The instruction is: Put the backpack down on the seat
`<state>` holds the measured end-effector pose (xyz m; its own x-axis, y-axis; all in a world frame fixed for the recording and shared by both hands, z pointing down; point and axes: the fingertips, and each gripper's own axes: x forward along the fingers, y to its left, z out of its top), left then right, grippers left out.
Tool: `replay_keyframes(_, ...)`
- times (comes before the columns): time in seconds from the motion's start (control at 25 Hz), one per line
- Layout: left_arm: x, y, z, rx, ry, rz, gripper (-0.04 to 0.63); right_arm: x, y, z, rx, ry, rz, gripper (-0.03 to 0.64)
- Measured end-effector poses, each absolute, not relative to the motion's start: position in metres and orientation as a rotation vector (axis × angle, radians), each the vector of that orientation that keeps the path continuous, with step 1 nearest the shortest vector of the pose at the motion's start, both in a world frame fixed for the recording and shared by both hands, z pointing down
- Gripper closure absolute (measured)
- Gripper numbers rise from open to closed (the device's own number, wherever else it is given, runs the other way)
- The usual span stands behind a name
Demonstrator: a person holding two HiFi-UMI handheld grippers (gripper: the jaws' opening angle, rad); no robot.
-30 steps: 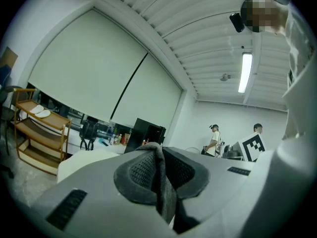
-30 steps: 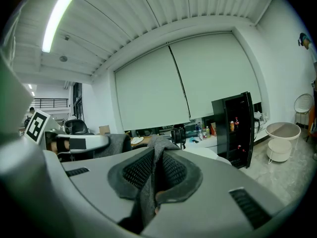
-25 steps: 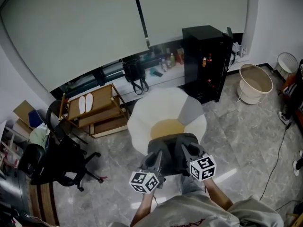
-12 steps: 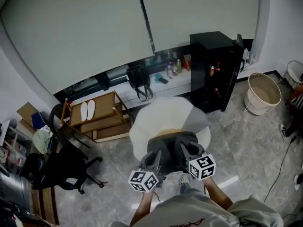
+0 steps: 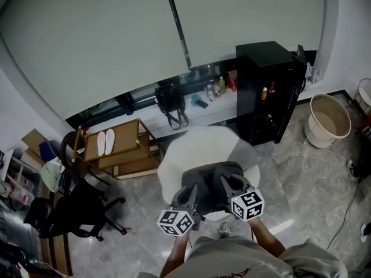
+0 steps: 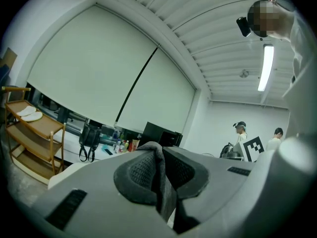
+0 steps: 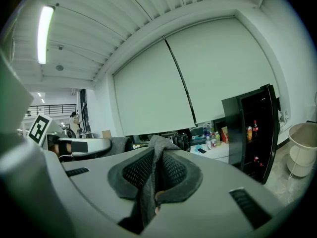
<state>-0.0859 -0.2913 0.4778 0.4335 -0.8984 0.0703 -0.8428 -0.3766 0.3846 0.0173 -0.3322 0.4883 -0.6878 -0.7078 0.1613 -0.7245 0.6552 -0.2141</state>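
Note:
In the head view a grey backpack (image 5: 210, 175) hangs between my two grippers, over a white, petal-shaped seat (image 5: 174, 158) below it. My left gripper (image 5: 190, 194) holds its left side and my right gripper (image 5: 227, 185) its right side. The left gripper view shows my left gripper (image 6: 157, 155) with its dark pads shut on a fold of grey backpack fabric (image 6: 163, 192). Seen in the right gripper view, my right gripper (image 7: 157, 150) is likewise shut on a grey fold (image 7: 147, 192). The backpack hides the middle of the seat.
A black glass-door cabinet (image 5: 269, 91) stands right of the seat, a beige basket (image 5: 330, 117) beyond it. At the left are a wooden rack (image 5: 119, 146) and a black office chair (image 5: 75, 207). A black handbag (image 5: 172, 103) and bottles (image 5: 215, 87) sit on the window ledge. People (image 6: 241, 133) stand far off.
Both grippers have carried the backpack forward toward the seat. The seat's yellow middle, visible a second ago, is now covered by the backpack. The jaws have not changed.

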Motion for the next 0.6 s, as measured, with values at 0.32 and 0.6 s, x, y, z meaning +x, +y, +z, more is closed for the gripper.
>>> replay_keyframes(0.32, -0.088, -0.323, 0.488, 2.296, -1.497, -0.212, 0.54, 0.014, -0.367, 0.498, 1.176, -2.795, 0.43, 0.566)
replay_keyframes(0.6, -0.097, -0.344, 0.494, 2.292, -1.486, -0.204, 0.54, 0.006, -0.386, 0.505, 1.171, -2.781, 0.441, 0.566)
